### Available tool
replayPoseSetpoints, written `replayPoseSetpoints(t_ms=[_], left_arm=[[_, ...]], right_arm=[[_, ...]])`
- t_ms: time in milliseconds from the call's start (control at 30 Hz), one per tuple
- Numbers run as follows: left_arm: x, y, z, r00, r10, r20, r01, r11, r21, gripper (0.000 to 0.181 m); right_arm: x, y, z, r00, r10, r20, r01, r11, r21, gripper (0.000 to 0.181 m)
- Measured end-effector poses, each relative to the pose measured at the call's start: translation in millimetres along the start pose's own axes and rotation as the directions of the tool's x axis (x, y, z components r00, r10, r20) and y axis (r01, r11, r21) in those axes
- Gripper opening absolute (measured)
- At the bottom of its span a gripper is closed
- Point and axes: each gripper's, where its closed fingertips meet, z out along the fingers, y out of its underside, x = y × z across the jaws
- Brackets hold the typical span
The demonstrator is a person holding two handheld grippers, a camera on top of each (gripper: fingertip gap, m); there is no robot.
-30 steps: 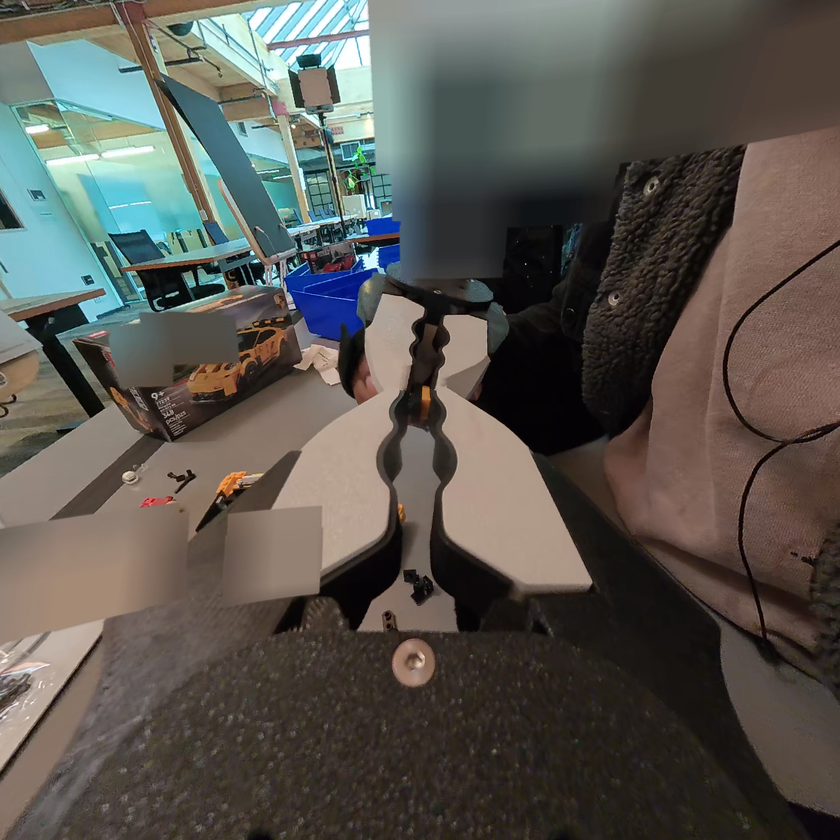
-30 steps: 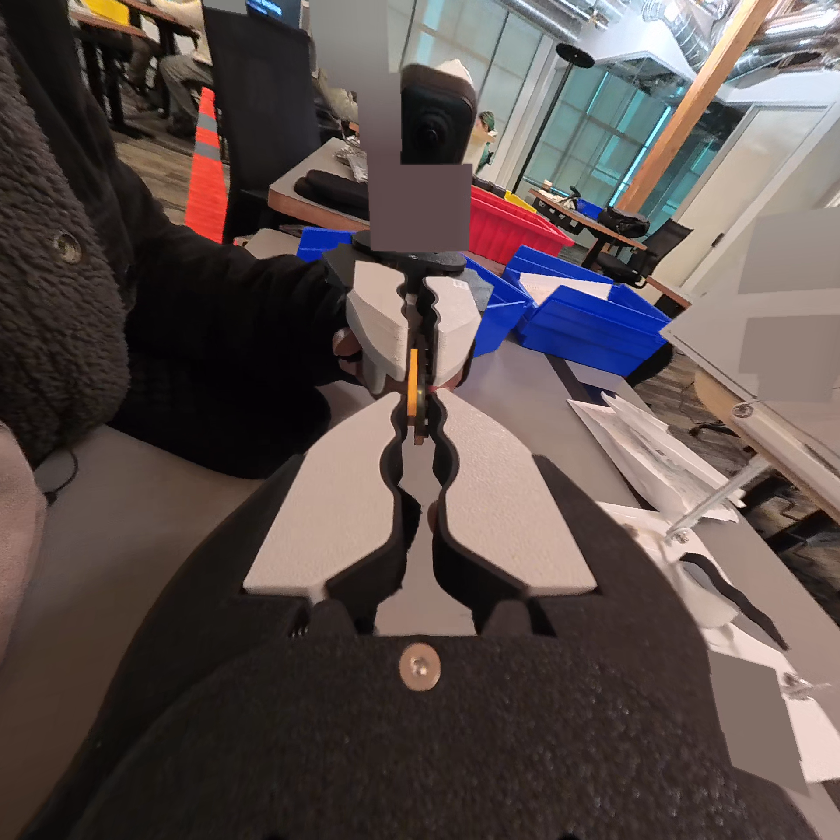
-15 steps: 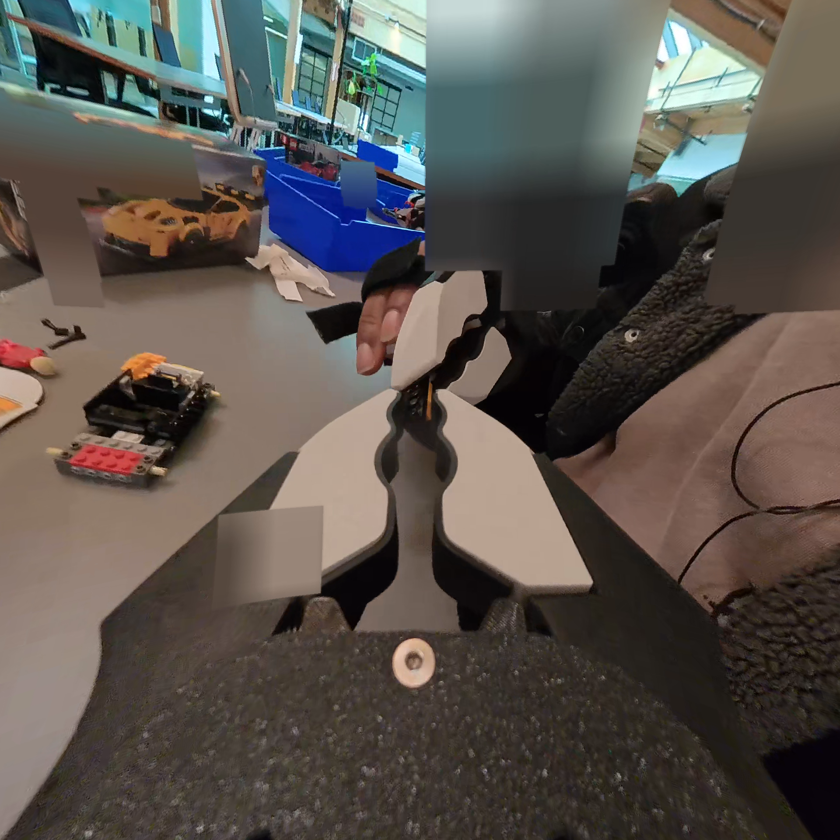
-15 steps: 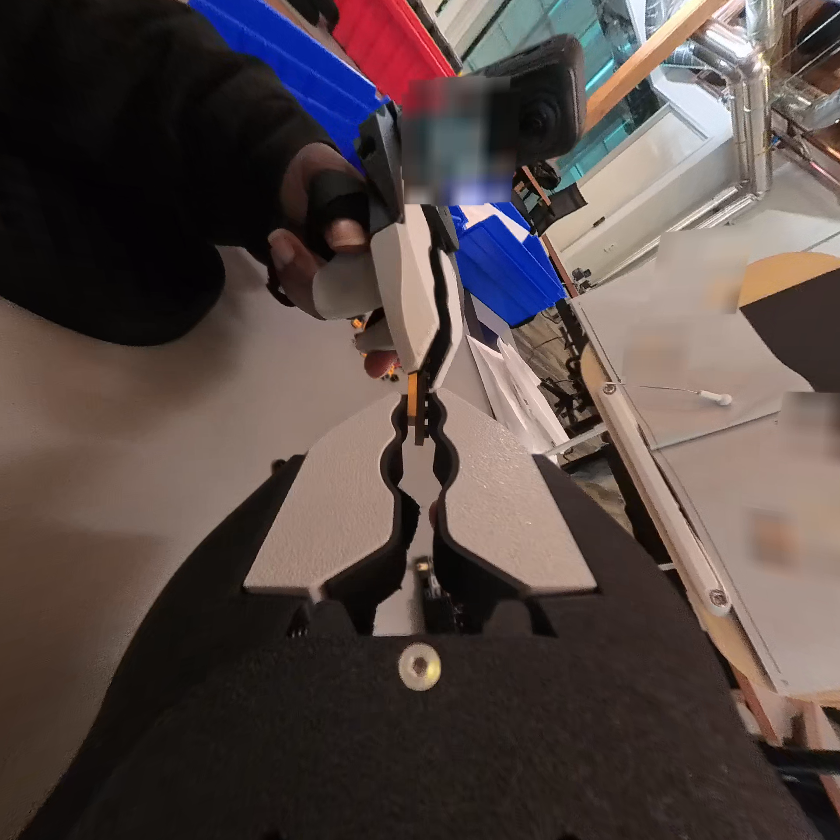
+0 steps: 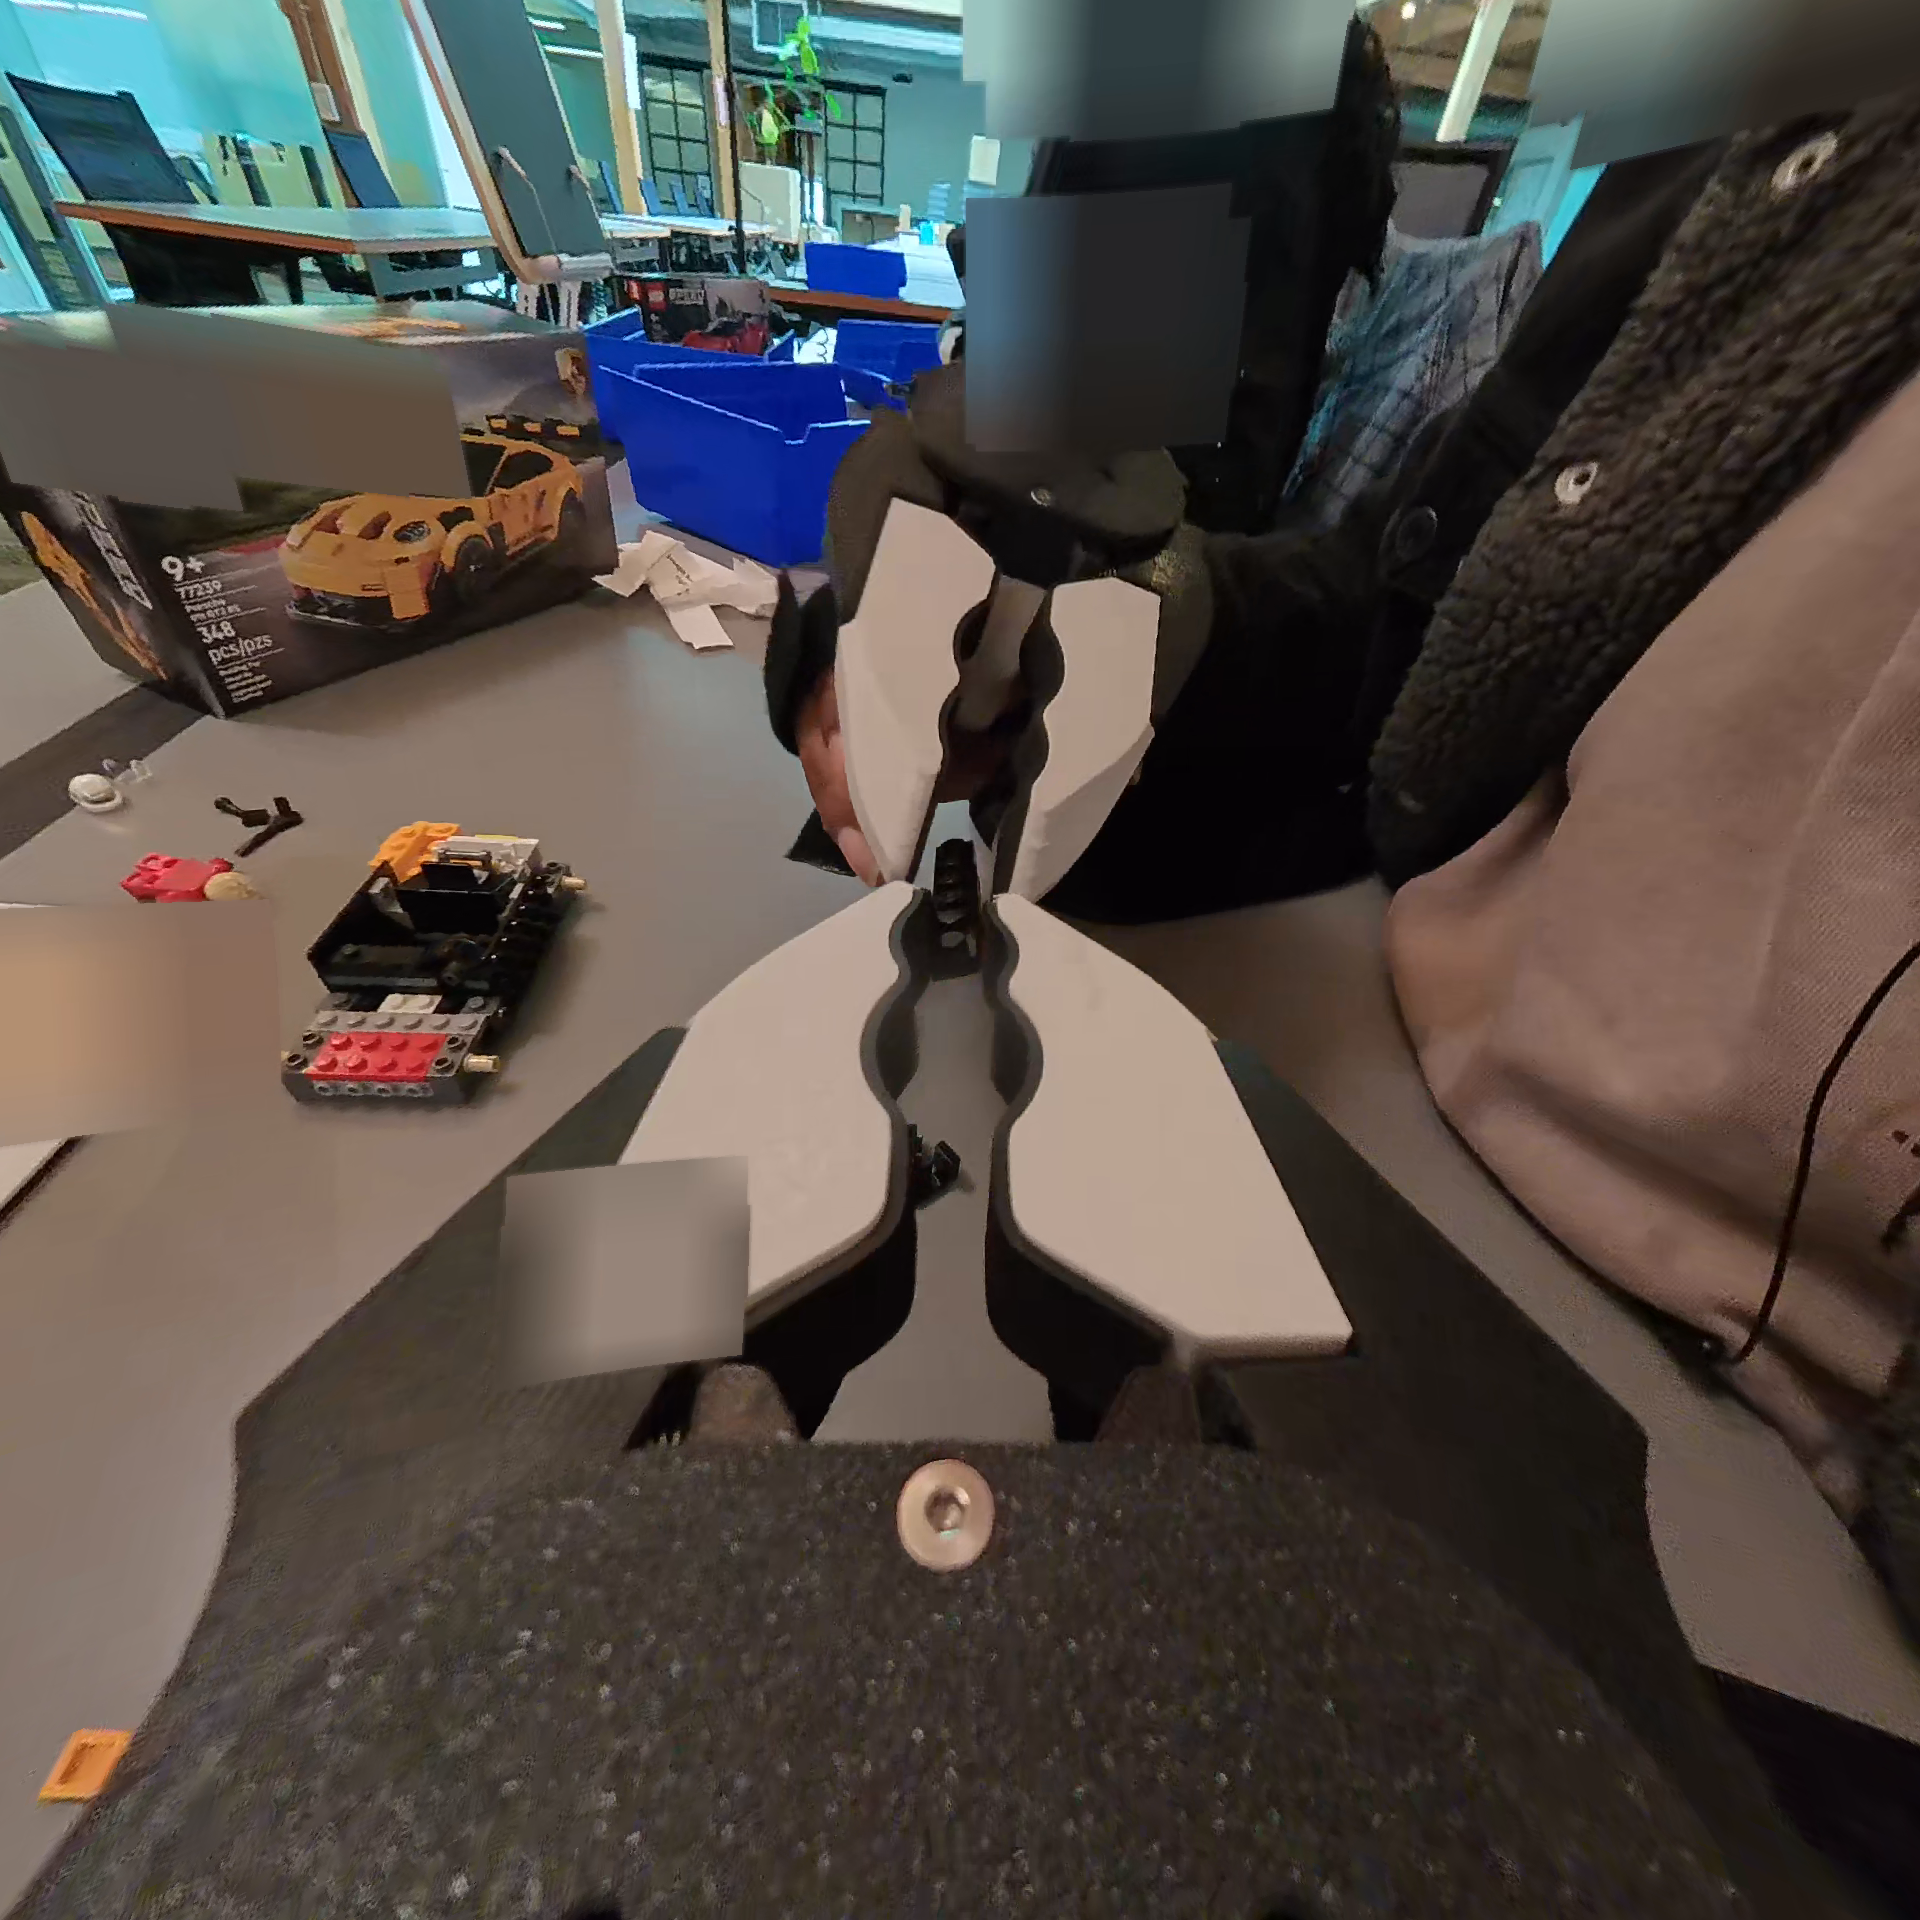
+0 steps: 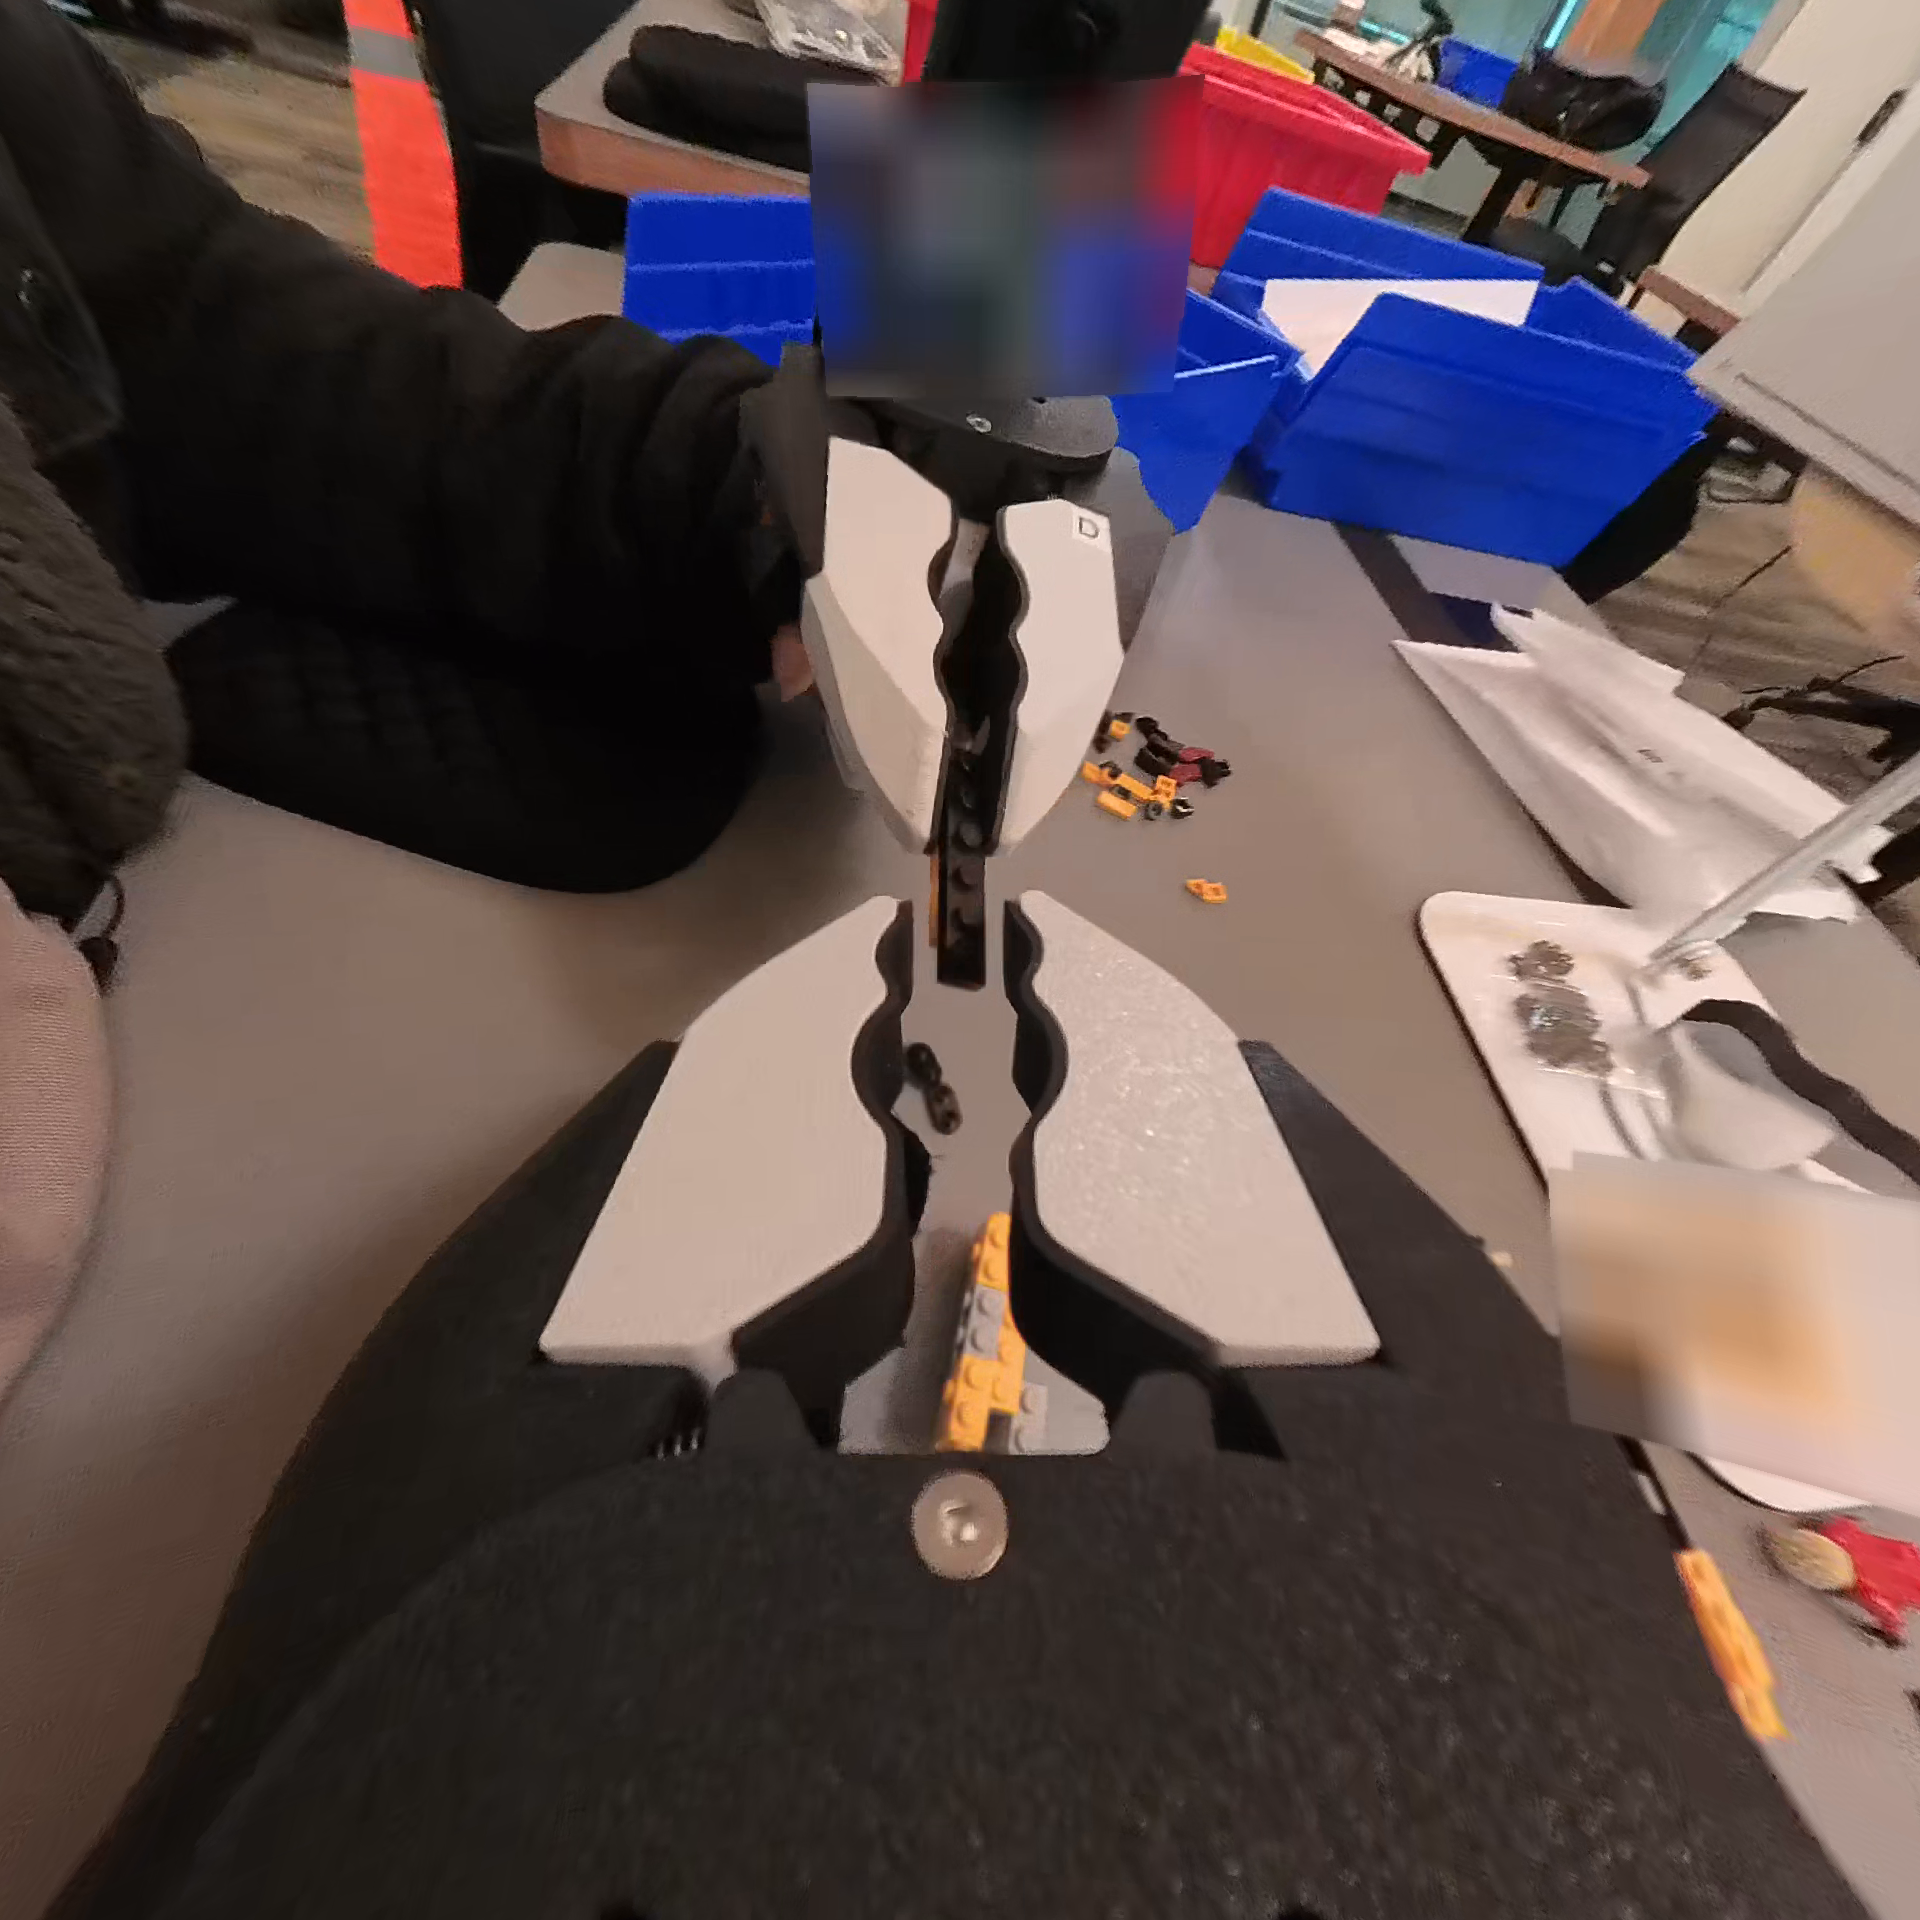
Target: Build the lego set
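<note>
A long black studded plate [image 6: 961,883] is pinched by the left gripper [image 5: 951,914]; the right gripper [image 6: 961,914], tip to tip with it, is spread around the plate's free end.

2 grippers [image 5: 951,904] [image 6: 961,914], 1 lego box [image 5: 343,551], 1 part-built car [image 5: 426,966].
</note>
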Motion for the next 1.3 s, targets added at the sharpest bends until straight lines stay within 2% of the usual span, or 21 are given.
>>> replayPoseSetpoints(t_ms=[233, 500, 733, 1200, 1300], left_arm=[[5, 1, 3, 0.999, 0.034, -0.015, -0.034, 0.999, 0.0, 0.009], [-8, 10, 4, 0.998, -0.059, 0.02, 0.06, 0.998, -0.029, 0.013], [-10, 20, 7, 0.995, -0.097, 0.033, 0.1, 0.99, -0.096, 0.008], [-18, 34, 11, 0.994, -0.076, 0.084, 0.088, 0.984, -0.153, 0.009], [-22, 33, 12, 0.992, -0.056, 0.115, 0.074, 0.985, -0.155, 0.008]], right_arm=[[-5, 7, 3, 1.0, 0.001, 0.03, 0.0, 1.0, -0.028, 0.009], [4, 19, 4, 1.0, 0.01, 0.012, -0.009, 0.998, -0.063, 0.009], [6, 30, 7, 0.999, -0.038, -0.001, 0.038, 0.993, -0.111, 0.009], [11, 45, 12, 0.998, -0.061, -0.013, 0.059, 0.986, -0.154, 0.009], [18, 46, 12, 0.997, -0.062, -0.049, 0.054, 0.986, -0.156, 0.011]])
